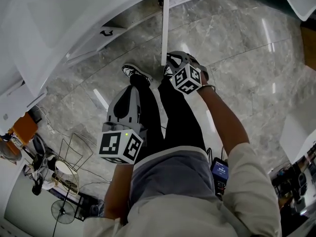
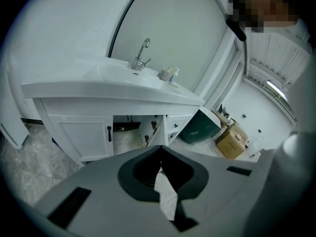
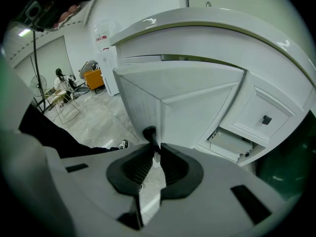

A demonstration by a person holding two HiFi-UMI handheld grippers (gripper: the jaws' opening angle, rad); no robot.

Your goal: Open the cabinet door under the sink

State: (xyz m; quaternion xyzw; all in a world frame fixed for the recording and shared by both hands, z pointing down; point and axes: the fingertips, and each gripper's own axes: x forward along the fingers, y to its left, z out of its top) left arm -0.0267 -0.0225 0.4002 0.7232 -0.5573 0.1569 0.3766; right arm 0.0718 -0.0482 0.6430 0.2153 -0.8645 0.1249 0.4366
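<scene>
The white cabinet door [image 3: 148,100] under the sink stands swung out from the vanity; in the head view it shows edge-on as a thin white strip [image 1: 164,28]. My right gripper [image 3: 155,145] is shut on the door's black handle [image 3: 148,134] at the door's free edge, and it appears in the head view [image 1: 174,64] right at the foot of that strip. My left gripper [image 2: 160,150] is shut with nothing in it, held back near the person's legs [image 1: 129,94]. Its view shows the open door [image 2: 156,131] and the dark cabinet opening [image 2: 126,127].
The vanity's left door [image 2: 84,137] is closed, with a black handle [image 2: 109,133]. A faucet [image 2: 140,56] rises over the basin. A small drawer with a black knob [image 3: 266,119] sits right of the open door. A green bin [image 2: 200,127] and cardboard box [image 2: 231,141] stand beyond. Wire racks [image 1: 74,154] stand on the marble floor.
</scene>
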